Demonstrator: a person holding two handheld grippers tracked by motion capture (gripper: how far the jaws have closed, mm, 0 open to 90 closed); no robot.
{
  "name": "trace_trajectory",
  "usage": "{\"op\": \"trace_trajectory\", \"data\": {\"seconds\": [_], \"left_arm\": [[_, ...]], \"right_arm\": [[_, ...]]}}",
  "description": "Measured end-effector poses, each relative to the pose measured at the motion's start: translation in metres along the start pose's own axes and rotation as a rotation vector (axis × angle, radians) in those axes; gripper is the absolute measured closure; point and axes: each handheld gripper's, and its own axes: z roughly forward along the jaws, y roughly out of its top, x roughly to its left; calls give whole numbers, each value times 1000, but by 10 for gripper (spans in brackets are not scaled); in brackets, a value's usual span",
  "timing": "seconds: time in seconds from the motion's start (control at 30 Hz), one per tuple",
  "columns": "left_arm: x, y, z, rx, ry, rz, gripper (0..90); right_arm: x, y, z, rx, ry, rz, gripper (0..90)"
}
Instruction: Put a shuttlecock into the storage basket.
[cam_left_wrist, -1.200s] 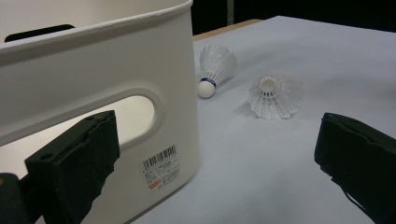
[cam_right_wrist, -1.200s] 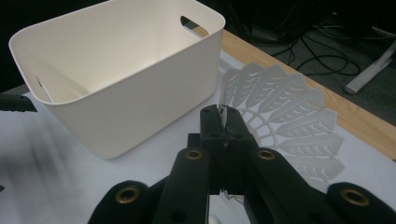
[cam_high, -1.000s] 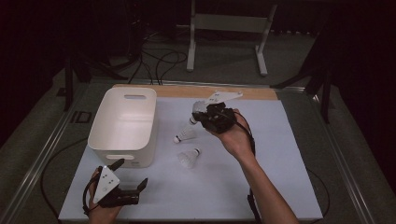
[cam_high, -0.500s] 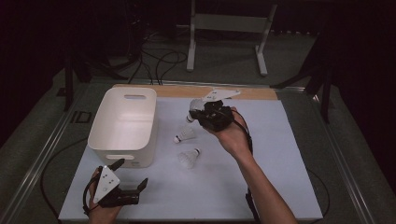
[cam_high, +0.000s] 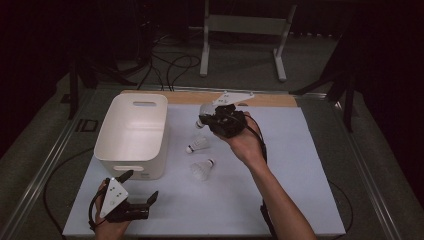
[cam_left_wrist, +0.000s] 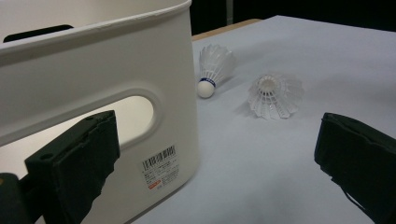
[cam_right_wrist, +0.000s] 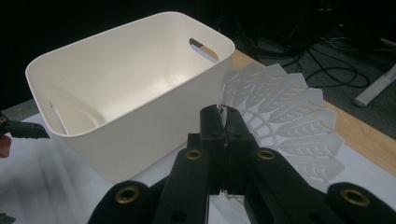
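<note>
My right gripper (cam_high: 209, 117) hangs above the white mat, right of the white bin (cam_high: 131, 134), shut on the feather skirt of a white shuttlecock (cam_right_wrist: 280, 112). In the right gripper view the jaws pinch the skirt's edge, with the bin (cam_right_wrist: 126, 88) behind. Two more shuttlecocks lie on the mat: one with a blue-banded cork (cam_high: 197, 145) beside the bin, another (cam_high: 202, 169) nearer me. My left gripper (cam_high: 141, 186) rests at the mat's front left, open and holding nothing. Its view shows both shuttlecocks (cam_left_wrist: 212, 70) (cam_left_wrist: 274, 94) past the bin's handle wall (cam_left_wrist: 93, 88).
The bin is empty inside. A wooden strip (cam_high: 270, 100) runs along the mat's far edge. Beyond it stand a metal stand (cam_high: 245, 30) and floor cables (cam_high: 170, 65). Bare mat (cam_high: 300, 165) lies to the right.
The right gripper with its shuttlecock has shifted slightly left toward the bin. The left gripper has stayed put.
</note>
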Motion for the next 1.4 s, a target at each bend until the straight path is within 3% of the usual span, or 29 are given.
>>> {"op": "trace_trajectory", "data": {"seconds": [1.4], "left_arm": [[0,0,0,0,-2,3,8]], "right_arm": [[18,20,20,-29,37,-29,893]]}}
